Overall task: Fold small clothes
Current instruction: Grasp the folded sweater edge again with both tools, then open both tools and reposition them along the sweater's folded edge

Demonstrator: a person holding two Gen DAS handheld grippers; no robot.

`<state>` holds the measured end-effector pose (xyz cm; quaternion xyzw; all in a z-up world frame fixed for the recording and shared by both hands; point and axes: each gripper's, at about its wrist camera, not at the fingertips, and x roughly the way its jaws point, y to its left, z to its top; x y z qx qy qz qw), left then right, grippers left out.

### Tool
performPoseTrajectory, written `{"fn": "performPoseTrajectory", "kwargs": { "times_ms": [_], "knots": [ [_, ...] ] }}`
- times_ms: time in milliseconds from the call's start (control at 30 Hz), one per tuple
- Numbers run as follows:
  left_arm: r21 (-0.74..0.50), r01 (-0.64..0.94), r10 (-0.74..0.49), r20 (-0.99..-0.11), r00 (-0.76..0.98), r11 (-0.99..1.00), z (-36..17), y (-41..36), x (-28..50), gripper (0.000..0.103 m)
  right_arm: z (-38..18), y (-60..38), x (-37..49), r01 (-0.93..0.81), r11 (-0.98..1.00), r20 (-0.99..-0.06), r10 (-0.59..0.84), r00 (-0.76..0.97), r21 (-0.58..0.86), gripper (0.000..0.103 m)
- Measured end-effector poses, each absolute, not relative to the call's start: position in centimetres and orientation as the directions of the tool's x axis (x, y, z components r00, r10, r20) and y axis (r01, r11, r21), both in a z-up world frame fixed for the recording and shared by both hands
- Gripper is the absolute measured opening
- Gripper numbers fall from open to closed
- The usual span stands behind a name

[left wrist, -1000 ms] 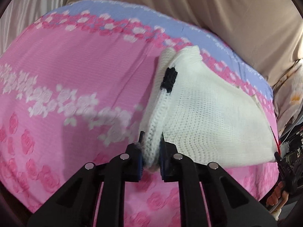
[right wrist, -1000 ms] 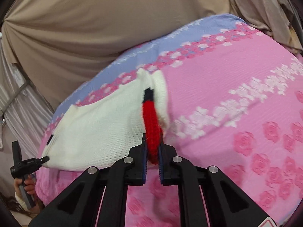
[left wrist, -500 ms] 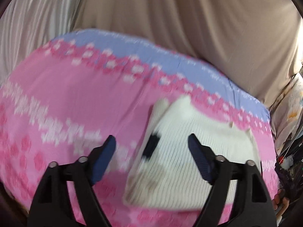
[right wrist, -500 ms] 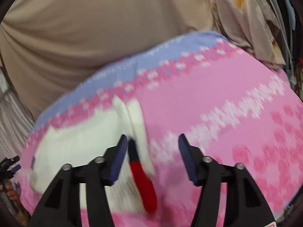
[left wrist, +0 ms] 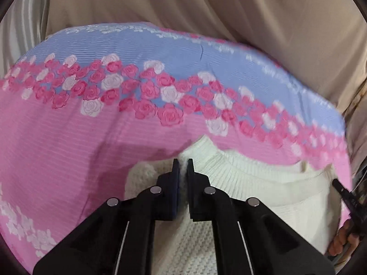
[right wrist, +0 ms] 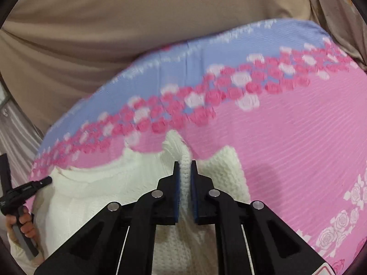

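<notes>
- Currently, the left hand-held gripper point(left wrist: 182, 168) is pressed together on a ridge of the white knit sweater point(left wrist: 263, 190), near the ribbed collar band.
- The right hand-held gripper point(right wrist: 183, 171) is likewise pinching a raised ridge of the sweater point(right wrist: 91, 197); knit fabric fills the gap between its blue pads point(right wrist: 176, 178).
- Change from half a second ago: both hand-held grippers were then spread wide above the garment with nothing between the fingers. Both have since come down and closed on fabric.
- Change from one second ago: the pinches then held a lower edge and a red trim piece. The new pinches sit at the collar end; no red trim is visible now.
- Location of the task item: the sweater lies on the bed, on the pink rose-print sheet point(left wrist: 68, 142), just below the band of roses bordering the blue strip point(left wrist: 137, 45).
- A beige curtain point(right wrist: 91, 34) hangs behind the bed.
- Judgement: one fold step appears finished and released; the new grasp at the collar end likely prepares the next fold, drawing that end over the body.
- Risk, as a judgement: loose knit may stretch or slip unevenly if the two pinches move at different rates.
</notes>
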<state>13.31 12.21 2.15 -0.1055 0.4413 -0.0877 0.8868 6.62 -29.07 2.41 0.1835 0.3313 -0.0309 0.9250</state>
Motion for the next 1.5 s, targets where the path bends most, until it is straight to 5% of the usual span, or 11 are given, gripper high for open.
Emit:
{"fn": "performPoseTrajectory", "kwargs": {
  "times_ms": [100,233,433,600,767,900,1067,1200,1267,1367,1500],
  "knots": [
    [-0.241,0.029,-0.203,-0.741,0.640,0.970,3.0,13.7,12.9,0.005,4.0,-30.4,5.3,0.188,0.921,-0.566,0.042,0.823,0.341,0.007],
    [-0.227,0.008,-0.191,-0.803,0.565,0.974,-0.6,13.8,14.5,0.005,-1.3,-31.8,8.2,0.260,0.916,-0.731,0.051,0.680,0.306,0.007],
    [-0.193,0.011,-0.157,-0.760,0.630,0.981,1.9,13.1,12.1,0.008,3.4,-30.4,4.3,0.244,0.910,-0.615,0.015,0.789,0.335,0.018],
    [-0.166,0.144,-0.219,-0.678,0.701,0.976,6.7,9.9,5.2,0.017,5.1,-21.0,1.6,-0.082,0.950,-0.592,0.253,0.765,0.300,0.019],
    [-0.144,0.385,-0.351,-0.760,0.547,0.911,3.6,3.2,1.0,0.022,-0.6,-11.3,1.0,-0.310,0.923,-0.716,0.375,0.589,0.228,0.017],
    [-0.136,0.310,-0.282,-0.821,0.497,0.941,0.0,6.0,0.6,0.022,-2.7,-16.2,-1.0,-0.209,0.944,-0.746,0.329,0.579,0.253,0.004],
    [-0.080,0.179,-0.162,-0.842,0.515,0.981,-0.3,12.0,-1.1,0.017,-2.7,-27.9,-6.9,0.130,0.956,-0.771,0.126,0.624,0.262,0.000],
    [-0.154,0.135,-0.201,-0.848,0.491,0.979,-0.1,14.5,-1.8,0.010,-2.7,-30.9,-8.7,0.247,0.933,-0.774,0.050,0.631,0.262,0.000],
    [-0.169,0.138,-0.217,-0.835,0.506,0.976,0.8,13.7,-1.9,0.010,-1.3,-29.2,-8.2,0.214,0.948,-0.738,0.032,0.674,0.237,0.014],
    [-0.176,0.189,-0.253,-0.793,0.554,0.966,2.4,11.4,-1.3,0.014,0.4,-25.6,-5.5,0.080,0.959,-0.680,0.132,0.721,0.270,0.015],
    [-0.138,0.204,-0.230,-0.803,0.550,0.969,1.2,9.0,1.0,0.019,-1.5,-24.4,-2.2,0.105,0.978,-0.722,0.058,0.689,0.179,0.015]
  ]
}}
